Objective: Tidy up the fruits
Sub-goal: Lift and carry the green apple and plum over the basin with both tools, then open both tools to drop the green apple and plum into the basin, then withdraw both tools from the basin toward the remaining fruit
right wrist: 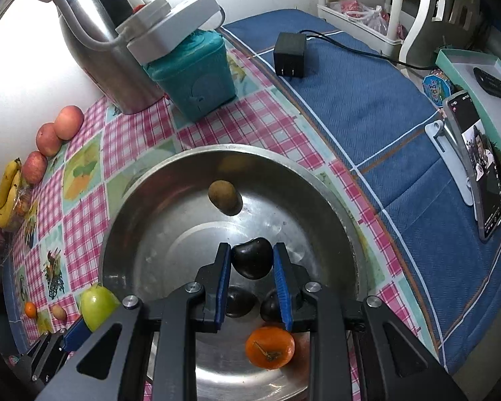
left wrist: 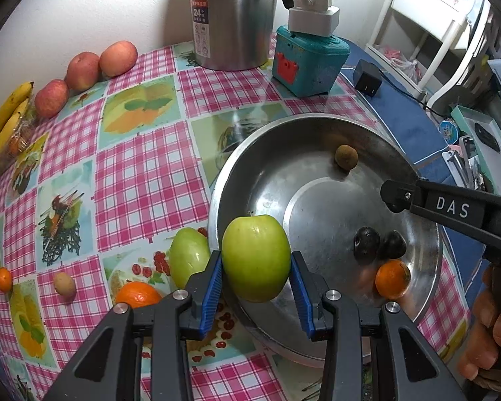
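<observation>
My left gripper [left wrist: 255, 269] is shut on a green apple-like fruit [left wrist: 255, 257], held over the near-left rim of a steel bowl [left wrist: 317, 207]. My right gripper [right wrist: 252, 260] is shut on a dark plum [right wrist: 252, 257] above the bowl [right wrist: 170, 234]. Below it lie two more dark plums [right wrist: 238, 300], an orange [right wrist: 270, 347] and a brown fruit [right wrist: 224, 197]. The left wrist view shows the right gripper [left wrist: 395, 197] from the side, its plum hidden. A second green fruit [left wrist: 188, 255], an orange [left wrist: 138, 294] and a small tan fruit [left wrist: 64, 284] lie on the checked tablecloth.
Three red apples [left wrist: 82, 70] and bananas [left wrist: 3, 123] line the far-left wall, with a small orange [left wrist: 4, 279] nearby. A steel kettle [left wrist: 232, 16], teal box [left wrist: 309, 63] and black adapter [left wrist: 367, 78] stand behind the bowl. A phone on a stand [right wrist: 481, 163] stands right.
</observation>
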Demonstrator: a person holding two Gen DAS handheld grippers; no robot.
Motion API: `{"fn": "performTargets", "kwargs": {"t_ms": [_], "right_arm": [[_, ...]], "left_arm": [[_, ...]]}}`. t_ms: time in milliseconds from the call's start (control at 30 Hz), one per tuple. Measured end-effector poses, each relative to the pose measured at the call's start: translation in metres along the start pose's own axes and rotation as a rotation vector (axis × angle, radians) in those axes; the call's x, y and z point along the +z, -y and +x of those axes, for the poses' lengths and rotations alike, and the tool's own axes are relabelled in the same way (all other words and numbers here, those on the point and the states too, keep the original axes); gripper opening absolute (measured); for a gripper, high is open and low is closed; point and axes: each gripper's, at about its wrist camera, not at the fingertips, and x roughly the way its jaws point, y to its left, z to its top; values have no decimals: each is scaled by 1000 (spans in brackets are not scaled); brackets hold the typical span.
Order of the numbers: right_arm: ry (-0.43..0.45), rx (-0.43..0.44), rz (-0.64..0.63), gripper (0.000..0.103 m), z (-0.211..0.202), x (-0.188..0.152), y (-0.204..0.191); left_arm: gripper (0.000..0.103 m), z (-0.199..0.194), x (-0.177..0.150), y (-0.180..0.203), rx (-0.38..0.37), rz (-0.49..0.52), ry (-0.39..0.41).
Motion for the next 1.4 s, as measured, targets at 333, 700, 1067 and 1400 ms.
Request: {"fn": "performTargets", "kwargs": {"t_ms": [333, 700, 1067, 1400], "right_arm": [[-13, -3, -4, 27, 3, -1, 0], [-12, -29, -8, 42, 3, 2, -1], [31, -47, -30, 49, -23, 1, -9], [59, -57, -94, 49, -41, -12, -28]], "left_arm": [[42, 2, -1, 0, 7, 5, -3], [49, -6, 2, 2, -14, 1, 12], [65, -25, 10, -29, 23, -110, 35], [67, -35, 2, -94, 84, -289, 30]]}}
